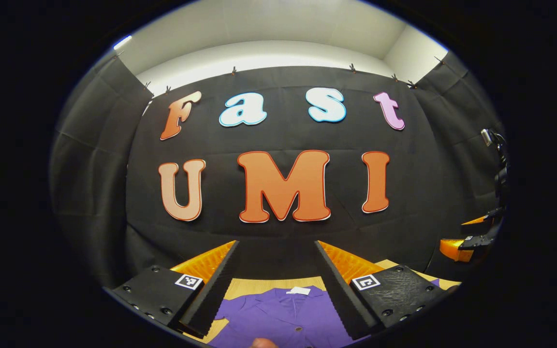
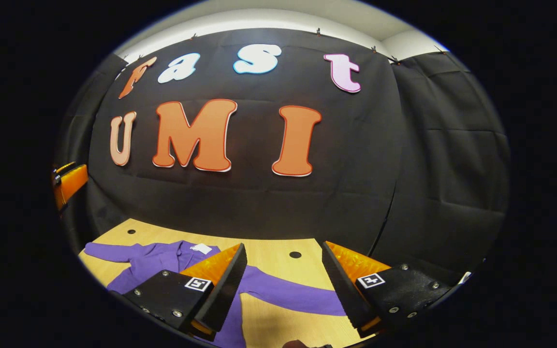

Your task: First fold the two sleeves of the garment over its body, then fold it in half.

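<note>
A purple button-front garment (image 1: 278,316) lies flat on the wooden table (image 1: 259,286), collar and white neck tag (image 1: 299,290) toward the far wall. My left gripper (image 1: 276,246) hovers open above its chest, with nothing between the fingers. In the right gripper view the garment's body (image 2: 160,261) is at lower left. One sleeve (image 2: 290,294) stretches out to the right, passing under my right gripper (image 2: 284,246), which hangs open above it. The right gripper (image 1: 469,244) also shows at the far right of the left gripper view. The left gripper (image 2: 68,183) sits at the left edge of the right gripper view.
The black cloth wall stands close behind the table's (image 2: 269,258) far edge. Two small round holes (image 2: 295,254) (image 2: 131,231) mark the tabletop. A fingertip (image 1: 264,343) of the person's hand peeks in at the bottom of the left gripper view.
</note>
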Motion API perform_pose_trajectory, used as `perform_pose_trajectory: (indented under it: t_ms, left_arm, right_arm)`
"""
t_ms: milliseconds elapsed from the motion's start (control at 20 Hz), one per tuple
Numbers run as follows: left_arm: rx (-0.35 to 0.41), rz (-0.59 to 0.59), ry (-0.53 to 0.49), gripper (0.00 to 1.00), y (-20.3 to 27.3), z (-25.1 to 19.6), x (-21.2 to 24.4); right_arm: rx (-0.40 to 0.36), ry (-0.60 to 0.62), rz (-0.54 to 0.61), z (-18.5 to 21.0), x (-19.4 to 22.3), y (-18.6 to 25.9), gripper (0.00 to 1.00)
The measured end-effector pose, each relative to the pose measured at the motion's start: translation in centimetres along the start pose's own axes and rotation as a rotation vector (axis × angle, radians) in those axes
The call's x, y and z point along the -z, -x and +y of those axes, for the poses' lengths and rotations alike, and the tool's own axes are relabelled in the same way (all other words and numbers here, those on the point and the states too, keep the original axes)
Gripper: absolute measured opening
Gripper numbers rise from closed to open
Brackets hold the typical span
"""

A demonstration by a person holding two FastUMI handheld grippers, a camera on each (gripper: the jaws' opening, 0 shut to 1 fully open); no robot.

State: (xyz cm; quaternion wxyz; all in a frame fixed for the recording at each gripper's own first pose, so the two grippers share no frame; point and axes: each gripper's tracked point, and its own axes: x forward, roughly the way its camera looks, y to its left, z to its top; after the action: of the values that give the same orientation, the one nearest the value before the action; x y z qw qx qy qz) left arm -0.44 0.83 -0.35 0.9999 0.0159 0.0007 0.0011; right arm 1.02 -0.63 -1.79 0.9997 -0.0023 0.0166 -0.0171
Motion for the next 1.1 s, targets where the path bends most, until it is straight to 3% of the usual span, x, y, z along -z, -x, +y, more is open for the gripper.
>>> perform_pose_trajectory:
  t_ms: [450, 700, 1100]
  left_arm:
    - [-0.005, -0.018, -0.02, 0.96, 0.6, -0.1, -0.8]
    - [-0.015, -0.037, -0.04, 0.94, 0.7, 0.0, -1.5]
    - [-0.052, -0.027, -0.074, 0.94, 1.1, 0.7, -1.6]
  right_arm:
    - [0.091, -0.005, 0.089, -4.2, 3.9, -2.0, 0.94]
    - [0.122, -0.071, 0.2, -5.4, 8.3, -3.4, 0.94]
    - [0.193, -0.082, 0.38, -9.7, 14.3, -6.0, 0.94]
